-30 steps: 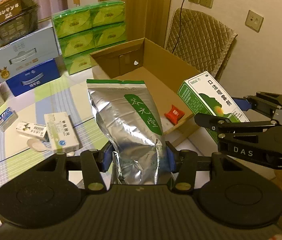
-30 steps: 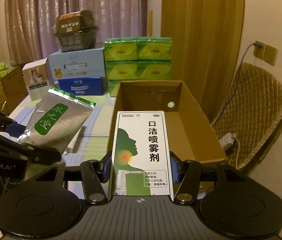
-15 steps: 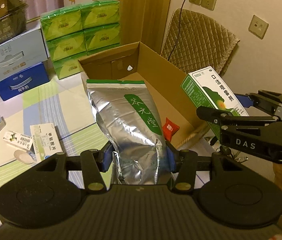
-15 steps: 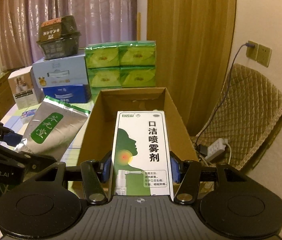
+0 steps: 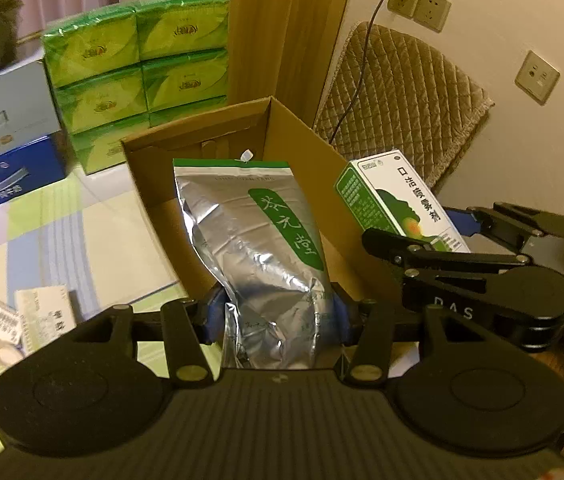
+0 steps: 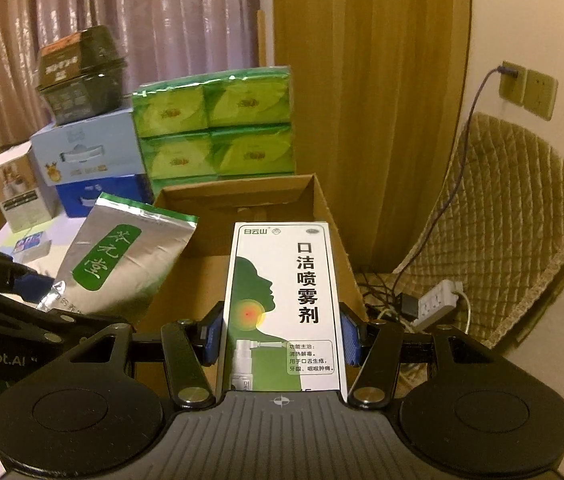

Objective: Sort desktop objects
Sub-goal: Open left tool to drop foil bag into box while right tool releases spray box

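Compared with a second ago, both grippers are sitting closer to the cardboard box [image 5: 302,148]: in the left wrist view the box is now filling the centre of the frame behind the load, where before it lay further up with open tabletop in front of it. The small red packet that was showing on the box floor is no longer showing, hidden behind the pouch. The white medicine boxes [image 5: 41,312] on the table are sliding toward the lower left edge of the frame.

The left gripper [image 5: 275,312] is clamping the silver foil pouch [image 5: 253,248] by its lower part, blue pads pressing in on both sides. The pouch is standing upright out of the jaws, its green-banded top reaching up in front of the box's open interior at frame centre.

The right gripper [image 6: 279,338] is gripping the green and white spray box [image 6: 286,300] near its lower end, pads tight against both long edges. The box is rising straight up the middle of the right wrist frame, its top overlapping the box's front wall. In the left wrist view the same spray box is appearing at right of centre, beside the cardboard box's right wall.

Stacked green tissue packs [image 6: 213,128] are standing behind the cardboard box, upper centre.
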Demonstrator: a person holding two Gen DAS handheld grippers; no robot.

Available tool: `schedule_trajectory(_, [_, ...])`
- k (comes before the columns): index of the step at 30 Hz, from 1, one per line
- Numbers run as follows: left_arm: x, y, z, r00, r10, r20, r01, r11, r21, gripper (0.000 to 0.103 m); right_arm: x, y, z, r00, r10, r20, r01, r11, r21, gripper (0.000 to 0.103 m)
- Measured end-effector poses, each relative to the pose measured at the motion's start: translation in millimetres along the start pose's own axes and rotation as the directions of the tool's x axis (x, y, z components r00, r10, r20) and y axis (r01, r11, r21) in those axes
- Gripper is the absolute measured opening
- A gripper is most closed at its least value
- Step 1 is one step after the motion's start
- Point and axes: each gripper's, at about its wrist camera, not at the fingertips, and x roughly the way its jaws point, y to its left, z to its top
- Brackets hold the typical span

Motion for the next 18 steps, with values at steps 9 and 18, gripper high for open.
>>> schedule_trajectory(9, [38.9, 10.1, 10.8, 1.000, -0.024, 0.006, 0.024, 0.998, -0.051, 0.047, 31.4, -20.0, 0.2, 0.999, -0.024, -0.035, 0.025, 1.000, 0.014, 0.053])
schedule_trajectory(18, [34.1, 17.7, 11.2, 0.997, 0.019, 0.070, -0.017, 0.999, -0.035, 0.052, 37.5, -25.2, -6.3, 0.999, -0.023, -0.045, 0.025, 0.999, 0.025, 0.053])
